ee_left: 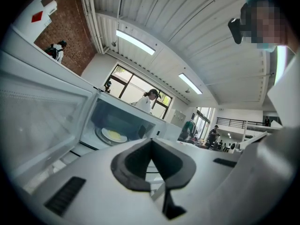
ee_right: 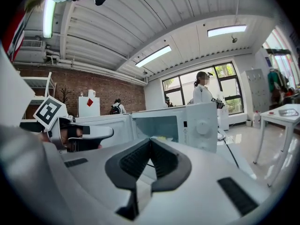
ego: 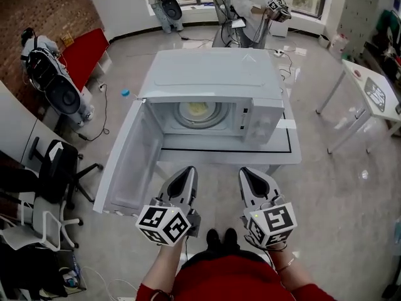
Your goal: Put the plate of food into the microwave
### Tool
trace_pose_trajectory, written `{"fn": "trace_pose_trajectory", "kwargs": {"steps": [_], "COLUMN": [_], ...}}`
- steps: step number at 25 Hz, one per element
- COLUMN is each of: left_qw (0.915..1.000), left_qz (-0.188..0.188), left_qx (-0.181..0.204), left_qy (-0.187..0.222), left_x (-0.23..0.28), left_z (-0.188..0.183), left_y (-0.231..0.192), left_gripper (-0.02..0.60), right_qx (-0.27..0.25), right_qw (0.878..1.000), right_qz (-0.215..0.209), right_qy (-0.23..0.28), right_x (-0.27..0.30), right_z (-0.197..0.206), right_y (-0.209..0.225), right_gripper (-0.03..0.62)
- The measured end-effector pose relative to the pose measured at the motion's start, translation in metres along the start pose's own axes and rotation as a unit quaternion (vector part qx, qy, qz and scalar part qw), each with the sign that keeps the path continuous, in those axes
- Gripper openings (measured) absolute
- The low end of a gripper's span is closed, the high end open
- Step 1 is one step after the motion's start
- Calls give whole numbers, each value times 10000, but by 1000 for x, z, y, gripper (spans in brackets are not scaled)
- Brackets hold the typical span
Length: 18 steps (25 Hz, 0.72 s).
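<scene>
Floor (ego: pixel 341 193); open microwave (ego: pixel 213 74) ahead; left claw (ego: pixel 185 172), right claw (ego: pixel 248 172) level, both pressed together, empty.

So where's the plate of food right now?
The plate of food sits inside the microwave, at the centre of the head view, just right of the swung-out open door.

Low white table (ego: pixel 250 157), thin black line round its top, stands on a pale glossy floor (ego: pixel 332 193). Directly on it sits the white microwave (ego: pixel 210 74), set toward the back edge, its door (ego: pixel 133 162) swung open and hanging out past the table's left side. On the floor: small blue object (ego: pixel 125 93) near the table's left rear corner, black office chair (ego: pixel 62 165) further left, white side table (ego: pixel 369 93) well apart on the right.
</scene>
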<state>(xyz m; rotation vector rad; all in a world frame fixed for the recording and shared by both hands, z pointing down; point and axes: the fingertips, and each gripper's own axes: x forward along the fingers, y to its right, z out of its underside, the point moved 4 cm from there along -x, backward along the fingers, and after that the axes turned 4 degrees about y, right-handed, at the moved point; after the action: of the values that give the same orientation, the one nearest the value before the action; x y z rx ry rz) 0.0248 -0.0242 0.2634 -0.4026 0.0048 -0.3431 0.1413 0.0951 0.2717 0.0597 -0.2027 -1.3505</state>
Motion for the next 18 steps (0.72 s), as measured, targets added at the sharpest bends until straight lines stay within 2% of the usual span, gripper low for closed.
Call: {"fn": "trace_pose_trajectory", "kwargs": {"steps": [5, 9, 18], "left_qw": [9998, 9998, 9998], "left_qz": [177, 189, 159], "left_qx": [123, 81, 99], "left_qy": [16, -12, 8], "left_x": [-16, -18, -22], "left_z": [10, 13, 13], "left_y": [17, 32, 36], "left_gripper": [9, 8, 8], "right_qx": [118, 73, -135], "right_qw": [9998, 9999, 9999], "right_qz": [-3, -24, 52], "right_qy": [186, 146, 90], "right_x": [-21, -34, -46], "right_z": [9, 4, 7], "right_y": [-8, -1, -2], "right_gripper": [14, 14, 14]}}
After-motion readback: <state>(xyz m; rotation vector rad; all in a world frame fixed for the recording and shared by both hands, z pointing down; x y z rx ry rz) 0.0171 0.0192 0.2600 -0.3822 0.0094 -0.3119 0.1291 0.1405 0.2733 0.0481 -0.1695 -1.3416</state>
